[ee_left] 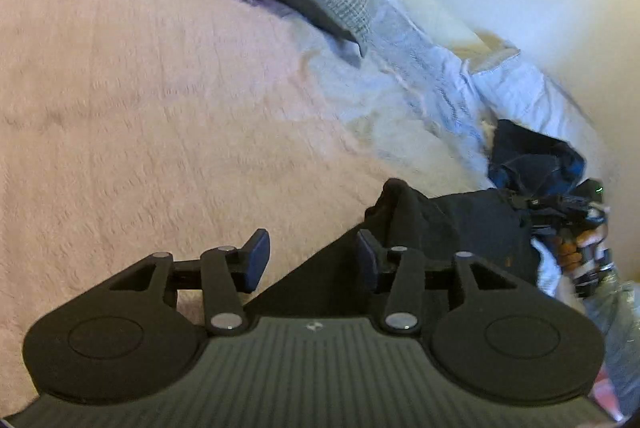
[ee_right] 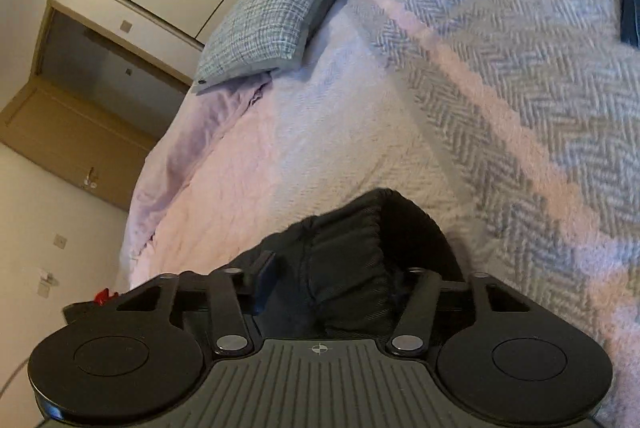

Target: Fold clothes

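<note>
Garment: black garment [ee_right: 352, 260] lay bunched on pink bedspread [ee_left: 140, 116].
Left gripper [ee_left: 312, 260]: fingers apart, garment edge between.
Right gripper [ee_right: 340, 288]: clamped on waistband.
Pillow [ee_right: 276, 12]: 11 o'clock.
Writing: none legible.

Two close wrist views low over the bed [ee_left: 160, 108], grey pillow [ee_right: 276, 12] shared.

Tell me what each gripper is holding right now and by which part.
The right gripper has a bunched fold of the black garment between its fingers. The left gripper is open, holding nothing; the garment's edge lies between its jaws.
</note>
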A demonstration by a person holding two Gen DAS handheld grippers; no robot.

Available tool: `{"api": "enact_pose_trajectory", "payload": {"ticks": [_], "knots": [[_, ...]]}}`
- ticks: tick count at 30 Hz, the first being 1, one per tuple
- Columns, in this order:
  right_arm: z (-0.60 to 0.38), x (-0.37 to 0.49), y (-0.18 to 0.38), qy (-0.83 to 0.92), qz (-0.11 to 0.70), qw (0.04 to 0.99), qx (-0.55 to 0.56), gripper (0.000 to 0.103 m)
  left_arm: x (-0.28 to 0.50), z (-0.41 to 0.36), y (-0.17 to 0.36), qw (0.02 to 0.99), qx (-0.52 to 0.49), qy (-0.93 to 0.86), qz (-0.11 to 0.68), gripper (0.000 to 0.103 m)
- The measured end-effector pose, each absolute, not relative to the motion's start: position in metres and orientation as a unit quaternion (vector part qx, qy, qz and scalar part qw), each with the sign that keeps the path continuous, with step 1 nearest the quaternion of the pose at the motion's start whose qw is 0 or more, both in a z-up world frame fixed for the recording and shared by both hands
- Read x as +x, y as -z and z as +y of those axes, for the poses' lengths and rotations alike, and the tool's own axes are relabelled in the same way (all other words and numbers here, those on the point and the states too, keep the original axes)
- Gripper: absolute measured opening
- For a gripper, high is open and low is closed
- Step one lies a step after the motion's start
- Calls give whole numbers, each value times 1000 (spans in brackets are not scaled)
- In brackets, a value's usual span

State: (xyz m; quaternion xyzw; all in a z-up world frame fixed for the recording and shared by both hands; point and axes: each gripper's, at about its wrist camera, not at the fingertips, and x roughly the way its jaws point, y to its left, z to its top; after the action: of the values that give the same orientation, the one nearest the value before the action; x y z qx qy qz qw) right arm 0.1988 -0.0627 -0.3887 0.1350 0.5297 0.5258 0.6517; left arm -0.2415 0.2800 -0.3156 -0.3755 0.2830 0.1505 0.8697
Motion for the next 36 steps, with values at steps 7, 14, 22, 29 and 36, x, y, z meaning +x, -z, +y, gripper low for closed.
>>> {"api": "enact_pose_trajectory", "payload": {"ticks": [7, 14, 22, 29, 36], "knots": [[-67, 178, 382, -514, 476, 704, 119, 25, -245, 263, 311, 898, -326, -113, 274, 1], [-77, 154, 394, -465, 431, 762, 134, 21, -254, 250, 307, 904, -296, -173, 255, 3], [-74, 138, 390, -404, 414, 808, 110, 44, -262, 240, 307, 893, -269, -251, 258, 8], [-111, 51, 338, -376, 257, 890, 19, 47, -308, 182, 292, 885, -267, -279, 258, 10], [-130, -34, 359, -460, 322, 825, 59, 46, -354, 125, 276, 876, -266, -307, 259, 10]]}}
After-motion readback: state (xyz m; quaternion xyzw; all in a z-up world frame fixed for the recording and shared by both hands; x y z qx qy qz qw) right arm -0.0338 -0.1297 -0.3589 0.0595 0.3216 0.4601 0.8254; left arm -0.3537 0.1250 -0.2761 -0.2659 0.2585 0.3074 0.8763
